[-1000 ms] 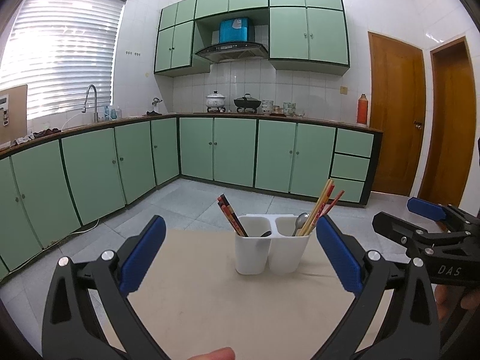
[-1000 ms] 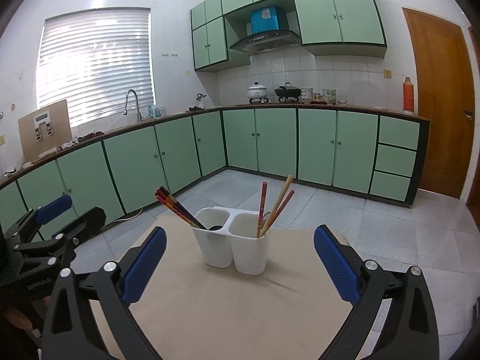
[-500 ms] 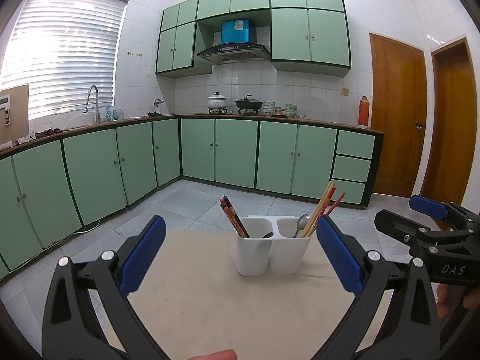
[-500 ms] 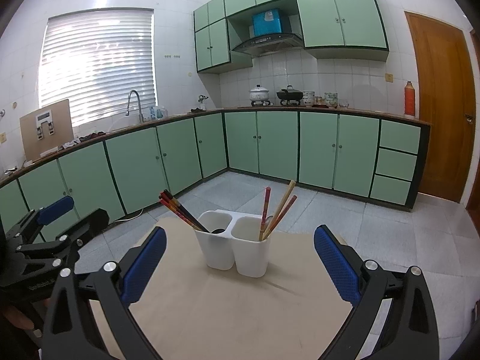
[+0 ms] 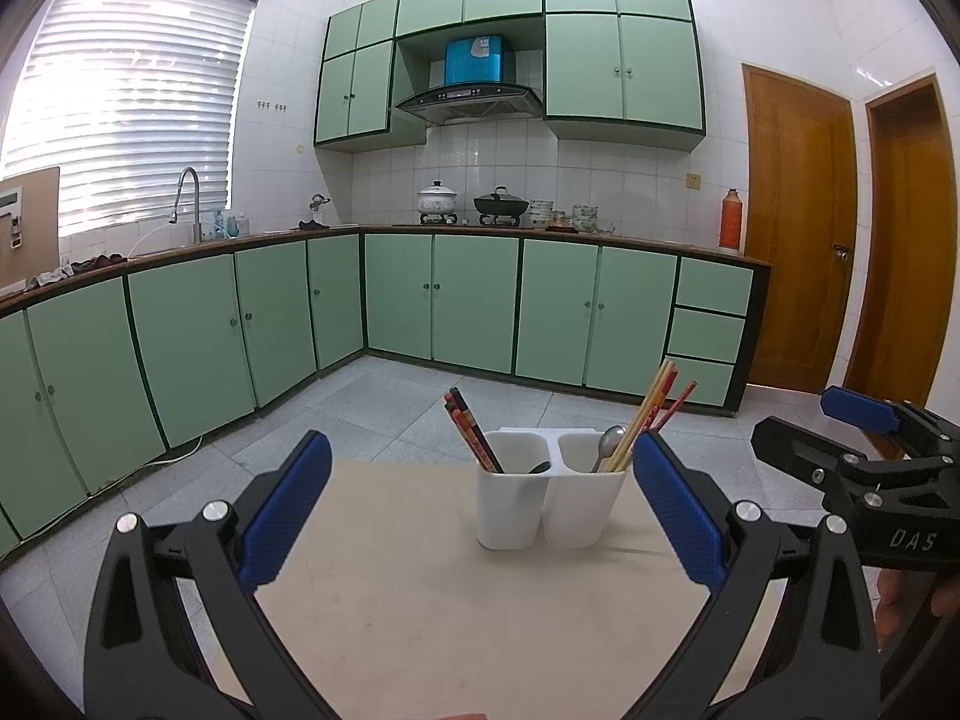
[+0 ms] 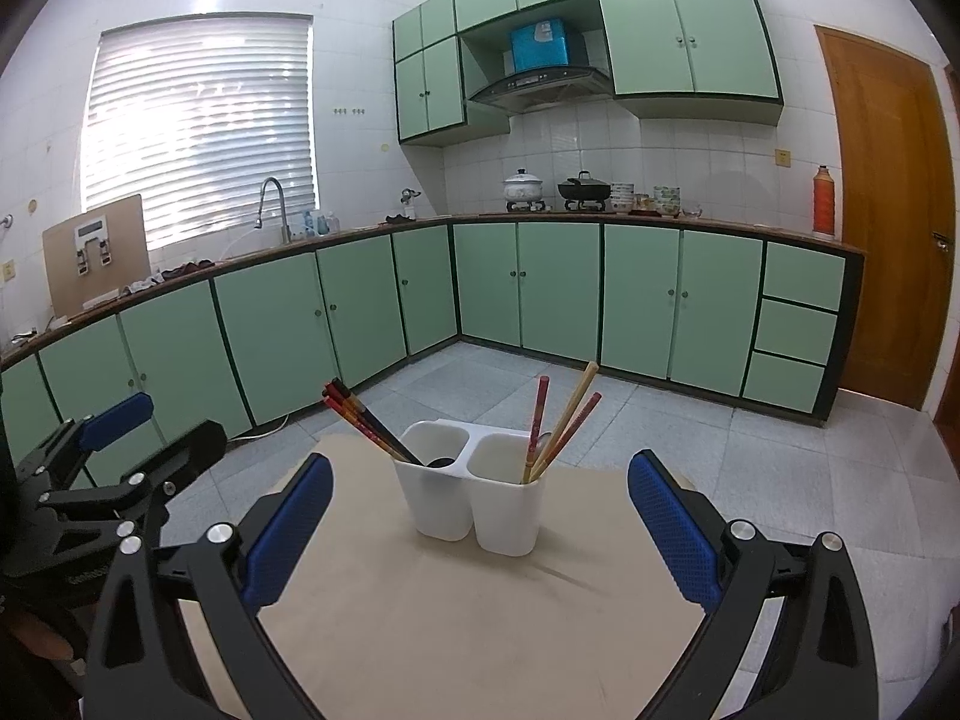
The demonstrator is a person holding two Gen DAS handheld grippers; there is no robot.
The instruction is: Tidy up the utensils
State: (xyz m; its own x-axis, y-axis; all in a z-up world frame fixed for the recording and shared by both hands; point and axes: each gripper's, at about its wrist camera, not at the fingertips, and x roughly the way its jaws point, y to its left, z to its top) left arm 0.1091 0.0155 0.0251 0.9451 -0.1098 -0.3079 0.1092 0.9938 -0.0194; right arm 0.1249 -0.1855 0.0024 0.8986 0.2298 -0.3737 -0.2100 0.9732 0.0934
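Left wrist view: my left gripper (image 5: 480,501) is spread wide and holds nothing. Ahead on the table (image 5: 420,600) stands the white holder (image 5: 549,501): dark chopsticks (image 5: 471,429) in its left cup, a spoon (image 5: 609,444) and light chopsticks (image 5: 651,405) in its right.

Right wrist view: my right gripper (image 6: 480,507) is also wide apart and empty, the holder (image 6: 474,495) near, between its fingers. The left gripper (image 6: 120,438) hangs at the left.
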